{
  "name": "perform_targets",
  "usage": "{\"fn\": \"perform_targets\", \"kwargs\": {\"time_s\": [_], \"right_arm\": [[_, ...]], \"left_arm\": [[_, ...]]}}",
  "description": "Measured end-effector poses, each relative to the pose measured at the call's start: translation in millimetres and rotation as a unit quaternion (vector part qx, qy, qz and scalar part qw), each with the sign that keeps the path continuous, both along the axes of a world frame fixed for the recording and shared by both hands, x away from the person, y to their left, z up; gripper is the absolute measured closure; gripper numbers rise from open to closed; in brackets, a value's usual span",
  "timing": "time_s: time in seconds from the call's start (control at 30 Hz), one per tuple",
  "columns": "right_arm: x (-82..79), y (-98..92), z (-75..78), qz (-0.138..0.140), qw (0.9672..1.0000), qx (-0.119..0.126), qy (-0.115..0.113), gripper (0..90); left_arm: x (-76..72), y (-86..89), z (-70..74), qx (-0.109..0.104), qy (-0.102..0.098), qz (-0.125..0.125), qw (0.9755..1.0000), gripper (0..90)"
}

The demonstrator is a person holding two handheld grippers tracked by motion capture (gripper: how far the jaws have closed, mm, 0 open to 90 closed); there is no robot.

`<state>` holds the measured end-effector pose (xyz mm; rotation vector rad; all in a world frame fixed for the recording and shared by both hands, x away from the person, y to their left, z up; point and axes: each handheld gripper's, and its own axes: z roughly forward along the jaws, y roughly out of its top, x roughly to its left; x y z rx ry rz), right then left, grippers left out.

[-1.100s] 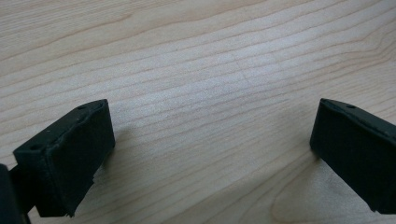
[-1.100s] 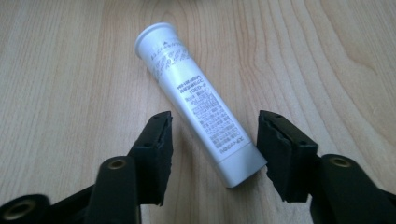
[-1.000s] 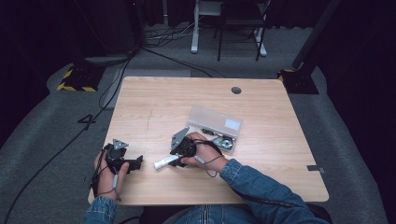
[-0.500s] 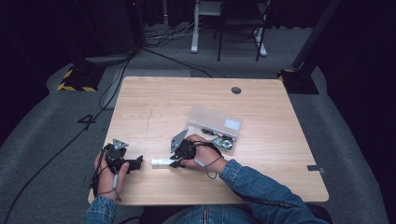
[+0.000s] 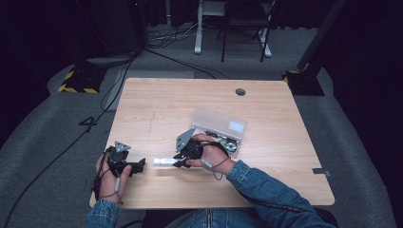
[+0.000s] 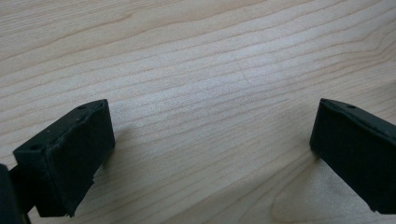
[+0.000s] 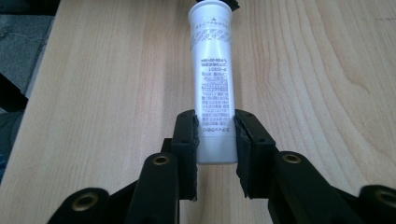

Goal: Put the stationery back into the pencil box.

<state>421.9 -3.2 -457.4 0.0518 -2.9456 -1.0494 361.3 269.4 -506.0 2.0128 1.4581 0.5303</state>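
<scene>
While the left claw (image 6: 210, 154) gapes empty, the right claw (image 7: 215, 149) has just closed on a white tube (image 7: 214, 79).

- The desk (image 5: 157, 99) is a light wooden top with a fine grain, set on a grey carpeted floor (image 5: 43, 156).
- A round cable hole (image 5: 240, 91) sits near the desk's far edge, well beyond the right tool (image 5: 179, 160).
- A white printed tube (image 5: 165, 161) lies flat on the desk, one end between the right tool's pads, the rest stretching toward the left tool (image 5: 138, 165).
- A clear plastic box (image 5: 219, 129) with its lid raised rests on the desk just behind the right tool.
- Bare wood lies under the left tool, near the desk's front left corner.
</scene>
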Motion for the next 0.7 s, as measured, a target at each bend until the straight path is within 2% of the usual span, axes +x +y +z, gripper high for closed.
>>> {"fn": "perform_targets", "kwargs": {"time_s": [0.47, 0.7], "right_arm": [[0.8, -16.4, 24.3, -0.002, 0.9999, 0.013, -0.009, 72.0], [3.5, -32.9, 37.0, -0.010, 0.9996, 0.021, -0.015, 72.0]], "left_arm": [[0.0, 0.0, 0.0, 0.000, 0.000, 0.000, 1.0000, 0.1], [0.0, 0.0, 0.0, 0.000, 0.000, 0.000, 1.0000, 0.1]]}}
